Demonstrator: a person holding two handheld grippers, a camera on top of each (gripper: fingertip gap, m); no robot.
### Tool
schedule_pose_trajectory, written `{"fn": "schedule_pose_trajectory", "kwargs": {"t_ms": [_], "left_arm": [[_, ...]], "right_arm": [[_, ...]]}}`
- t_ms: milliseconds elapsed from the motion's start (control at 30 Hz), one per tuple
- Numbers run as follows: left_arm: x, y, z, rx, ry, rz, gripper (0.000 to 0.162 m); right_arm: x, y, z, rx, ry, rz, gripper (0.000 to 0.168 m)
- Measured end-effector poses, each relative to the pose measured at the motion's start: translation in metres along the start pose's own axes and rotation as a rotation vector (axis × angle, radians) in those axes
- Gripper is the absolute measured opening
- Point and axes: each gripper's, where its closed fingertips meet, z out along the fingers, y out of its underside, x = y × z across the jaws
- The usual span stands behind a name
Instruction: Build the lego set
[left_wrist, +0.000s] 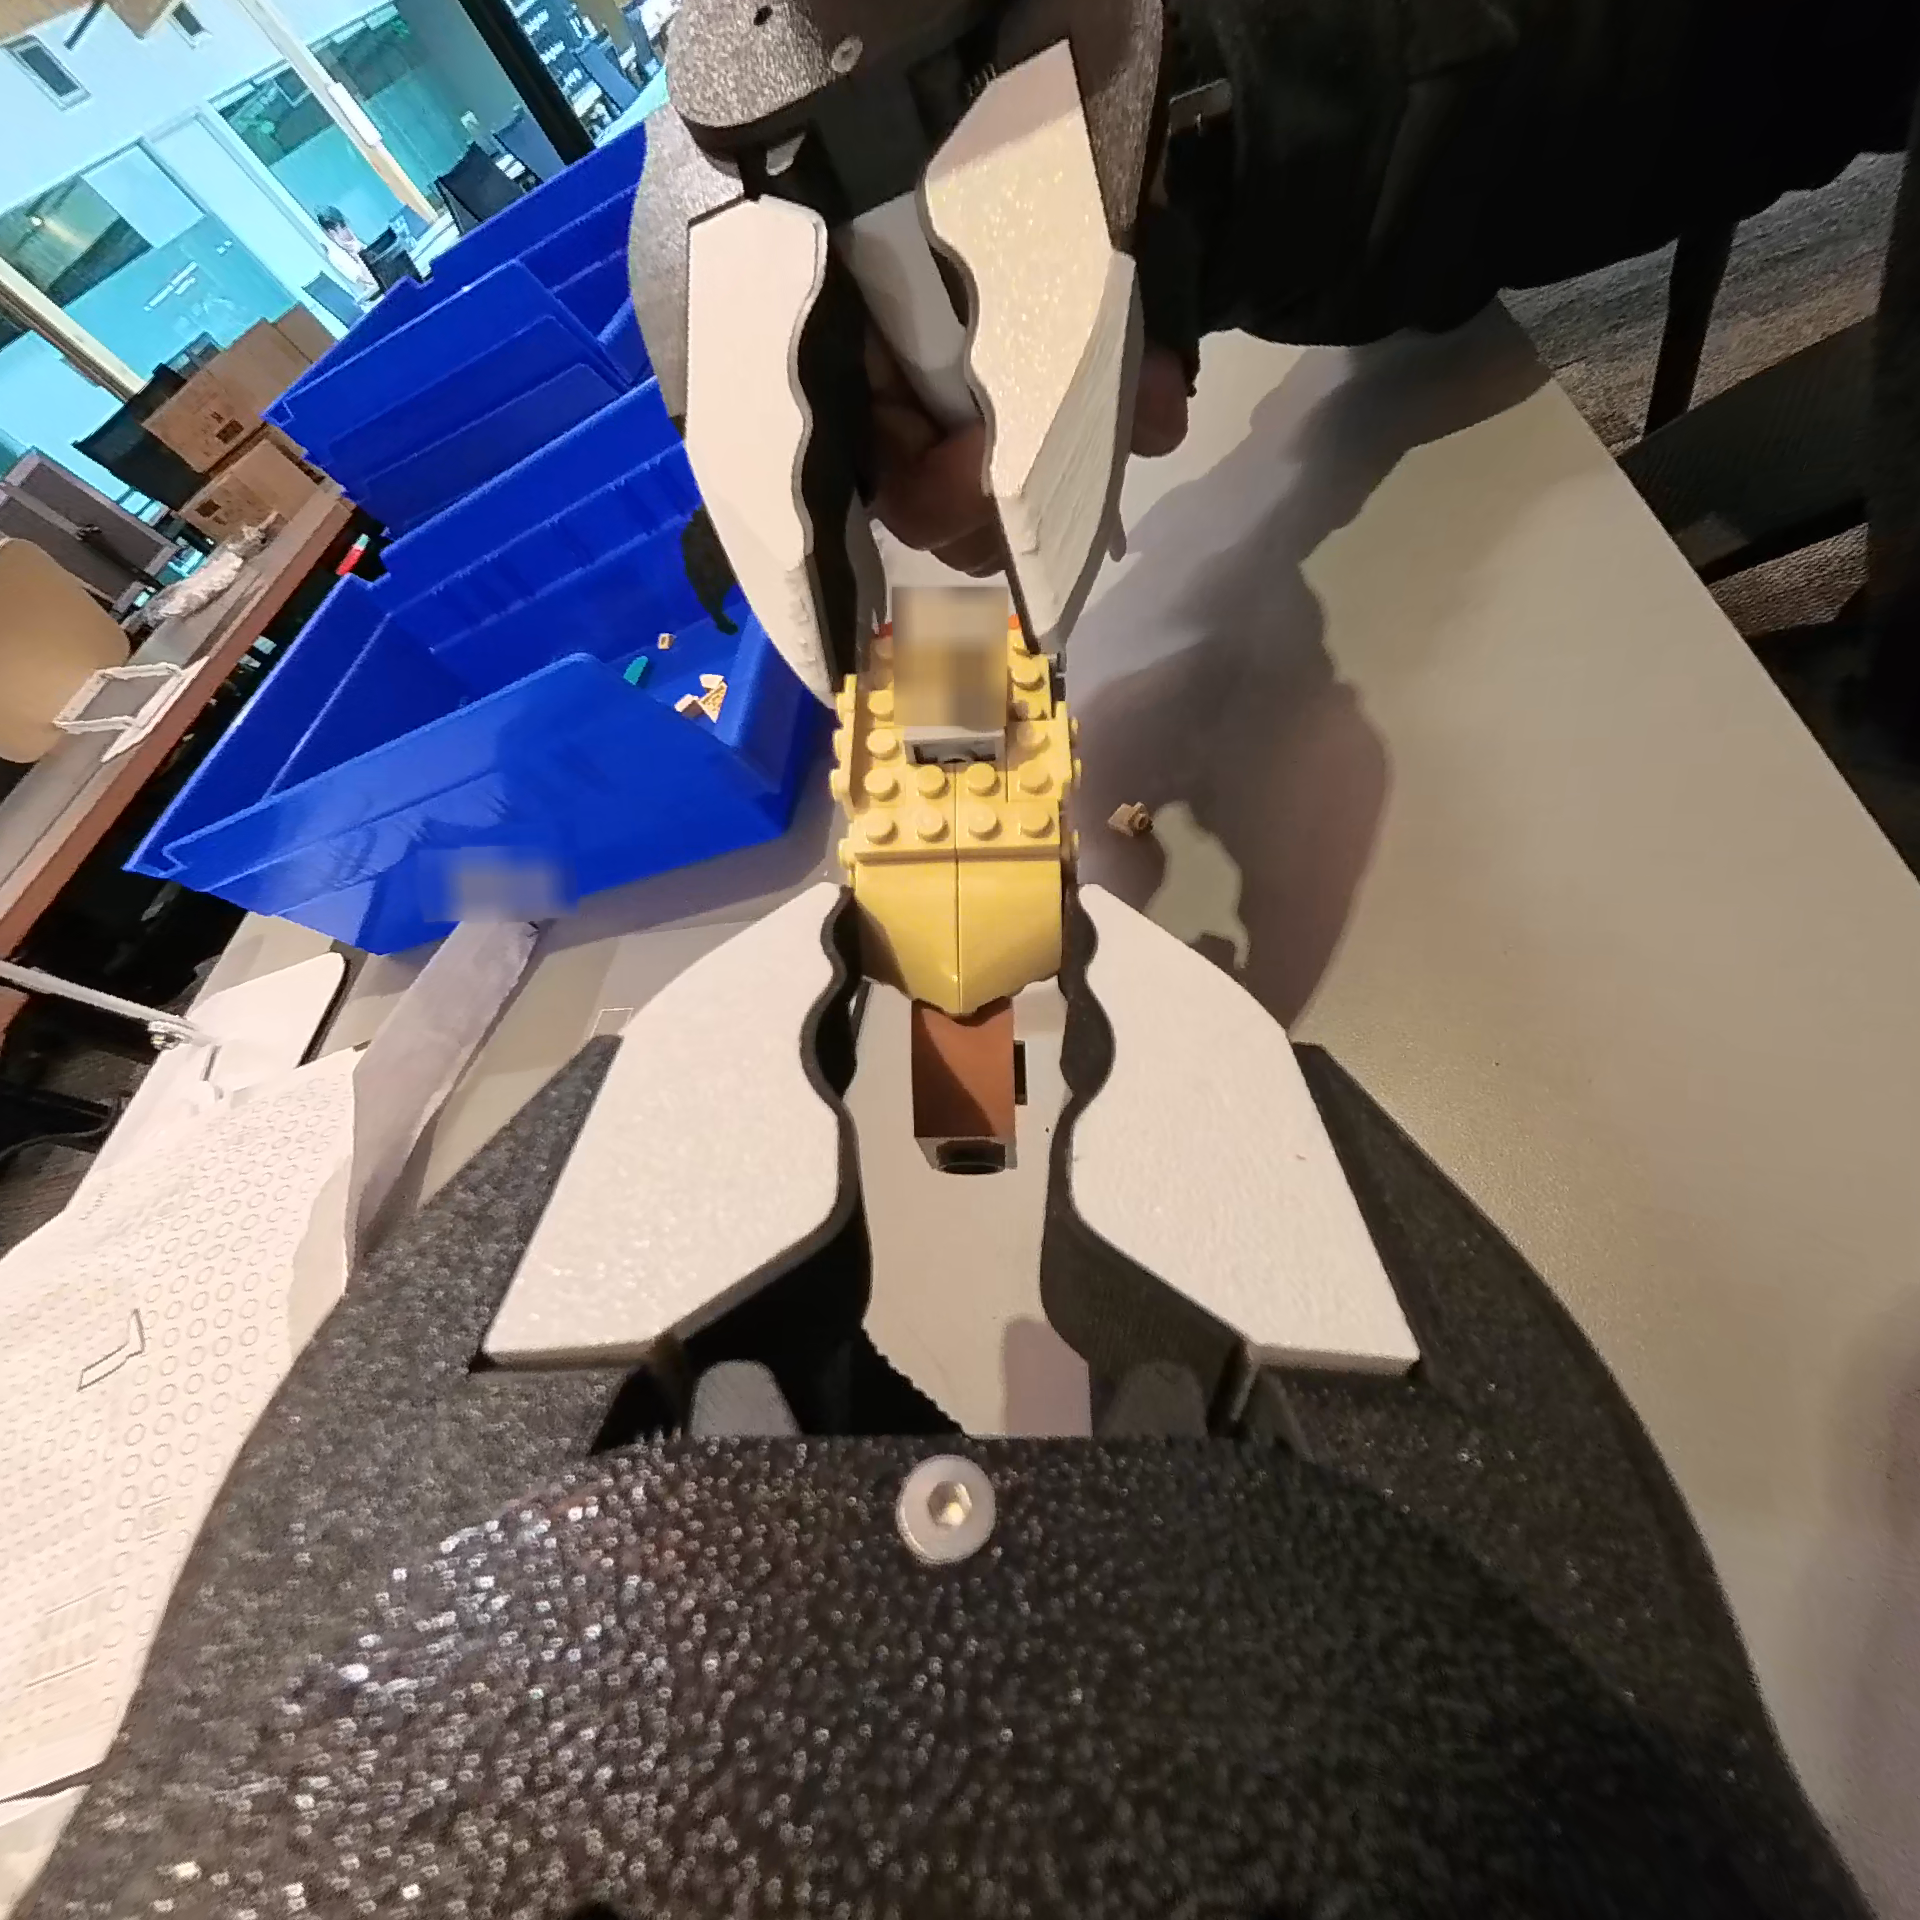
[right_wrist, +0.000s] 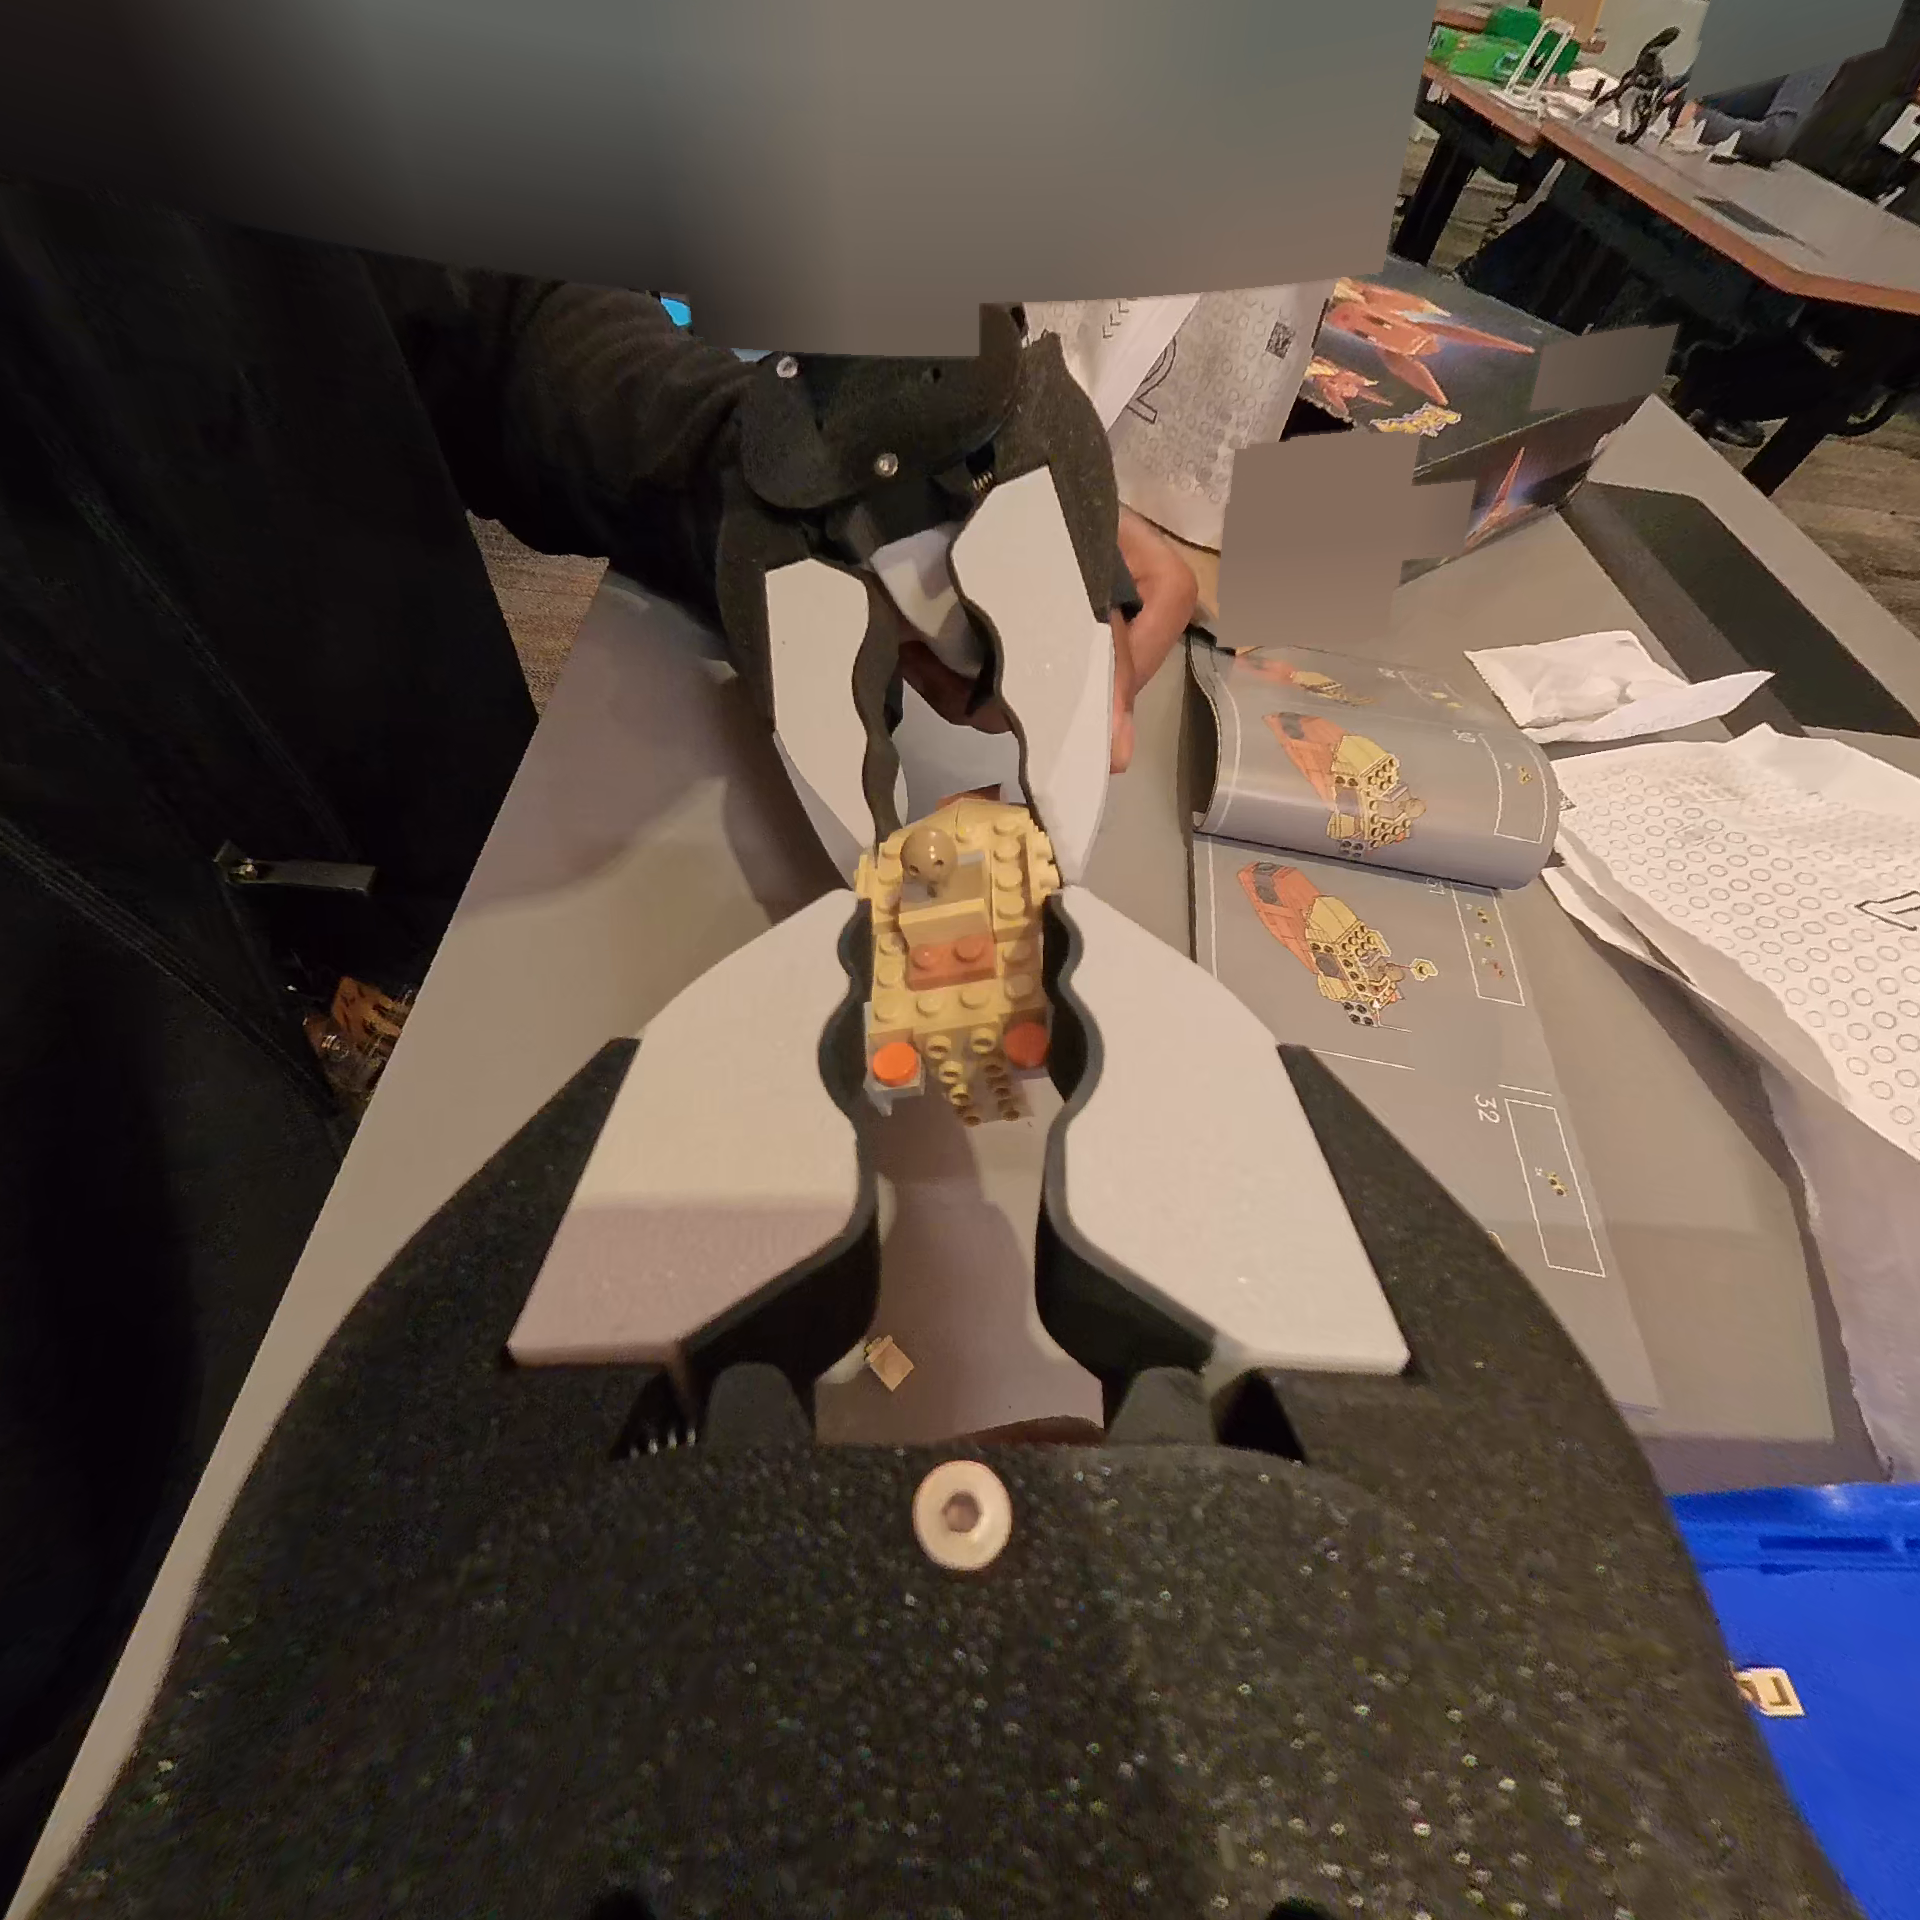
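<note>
Though stiff brick by brick, likely to handle as light, smooth-sided and easy to pop apart at the seams: one tan lego model (left_wrist: 956, 821), over the pale surface (left_wrist: 1455, 935), held between both tongs; cannot tell whether lifted clear or resting.

Left tongs (left_wrist: 961, 935): narrowed part-way, pinching the model's rounded near end. Right tongs (left_wrist: 935, 655): reaching in from the far side, narrowed likewise onto the studded far end.

Best taken by the flat flanks of the main block, not by the brown stub (left_wrist: 961, 1081) beneath nor by the orange rounds (right_wrist: 896, 1060) at one end, judged liable to snap off under a sideways squeeze.

Counted: one model, two tongs, two orange rounds, one loose tan piece (left_wrist: 1130, 821) on the surface just right of the model, and one open instruction booklet (right_wrist: 1351, 935) right of the model in the right wrist view. Blue bins (left_wrist: 468, 727) stacked at the far left: several, exact number unclear. Torn white paper (left_wrist: 156, 1351) at the near left.
</note>
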Motion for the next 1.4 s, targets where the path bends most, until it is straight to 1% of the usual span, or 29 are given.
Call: {"fn": "schedule_pose_trajectory", "kwargs": {"t_ms": [733, 833, 933, 1000, 1100, 1200, 1300, 1400], "left_arm": [[0.002, 0.006, 0.004, -0.033, 0.026, -0.028, 0.036], [0.003, 0.008, 0.005, -0.046, 0.029, -0.034, 0.036], [0.001, 0.013, 0.007, -0.068, 0.029, -0.088, 0.036], [-0.003, 0.019, 0.007, -0.098, 0.026, -0.137, 0.036], [0.0, 0.036, 0.011, -0.181, 0.051, -0.233, 0.036], [0.001, 0.056, 0.014, -0.268, 0.062, -0.341, 0.036], [0.0, 0.059, 0.015, -0.259, 0.071, -0.439, 0.036], [-0.002, 0.06, 0.014, -0.258, 0.068, -0.468, 0.037]], "right_arm": [[0.001, 0.009, 0.003, -0.036, 0.01, -0.011, 0.032], [0.002, 0.011, 0.003, -0.035, 0.012, -0.007, 0.03], [0.01, 0.014, 0.004, -0.014, 0.045, -0.01, 0.026], [0.019, 0.017, 0.005, 0.004, 0.094, 0.009, 0.03], [0.033, 0.017, -0.005, 0.047, 0.171, 0.047, 0.032], [0.043, 0.023, -0.015, 0.076, 0.251, 0.11, 0.027], [0.041, 0.047, -0.019, 0.004, 0.309, 0.146, 0.026], [0.032, 0.073, -0.022, -0.11, 0.361, 0.133, 0.021]]}}
